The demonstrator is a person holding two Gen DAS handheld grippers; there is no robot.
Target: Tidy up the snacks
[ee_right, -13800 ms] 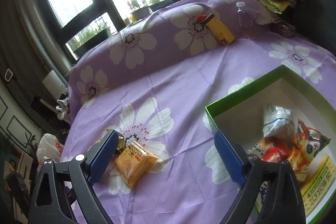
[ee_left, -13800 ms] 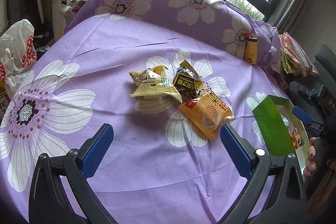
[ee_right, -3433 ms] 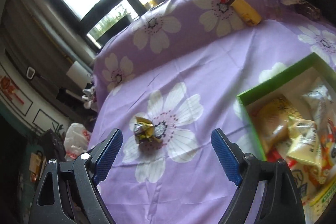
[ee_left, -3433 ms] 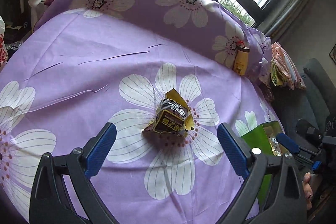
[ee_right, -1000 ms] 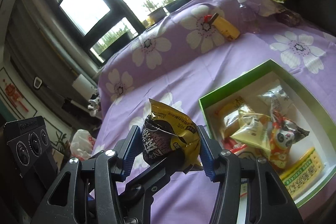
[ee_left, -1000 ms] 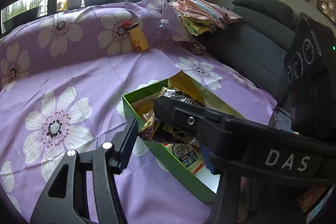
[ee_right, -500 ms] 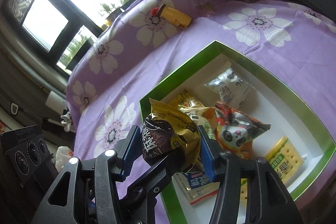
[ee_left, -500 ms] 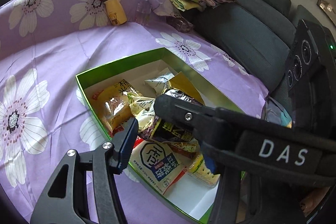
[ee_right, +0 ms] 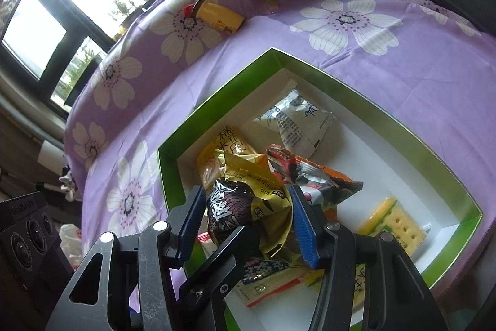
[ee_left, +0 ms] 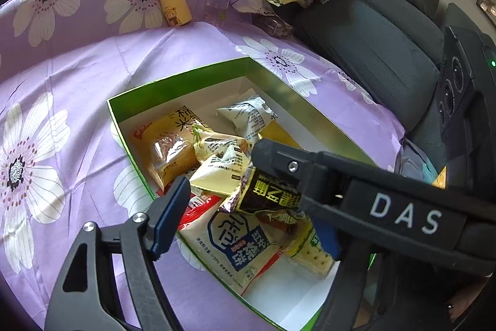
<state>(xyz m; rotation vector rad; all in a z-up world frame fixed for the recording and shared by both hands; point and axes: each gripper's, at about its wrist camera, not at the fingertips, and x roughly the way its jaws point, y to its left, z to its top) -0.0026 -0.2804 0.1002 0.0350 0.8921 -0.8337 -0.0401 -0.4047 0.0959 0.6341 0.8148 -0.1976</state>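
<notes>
The right gripper [ee_right: 248, 219] is closest to the lens: its jaws are clamped on the sides of a dark, gold-edged snack packet [ee_right: 238, 207], which hangs over the near end of the green box [ee_right: 217, 101], above the packets already lying there. The left gripper [ee_left: 248, 216] reaches into the same spot from the side. Its jaws have just been opening and now stand apart; the packet [ee_left: 266, 194] sits in the gap between them, but the left pads are not pressing on it, so the right gripper alone has it.

Inside the box, below and just past the held packet, lie a white and blue bag [ee_left: 235, 241], a cracker pack [ee_right: 393, 225] toward the near right corner, an orange panda bag [ee_right: 313, 176], a pale yellow packet [ee_left: 220, 160], an orange rice-cake packet [ee_left: 167, 141], and a silver-white pouch [ee_right: 297, 126] toward the far end.

Around the box the purple flowered bedsheet [ee_left: 77, 76] shows no loose snacks in either view. Beyond the far side, against the raised cloth, rest a yellow bear bottle [ee_left: 173, 5] and a clear water bottle [ee_left: 218, 2].

Judging from this, the sorting is nearly finished: this looks like the last packet, and only its release into the box remains.
</notes>
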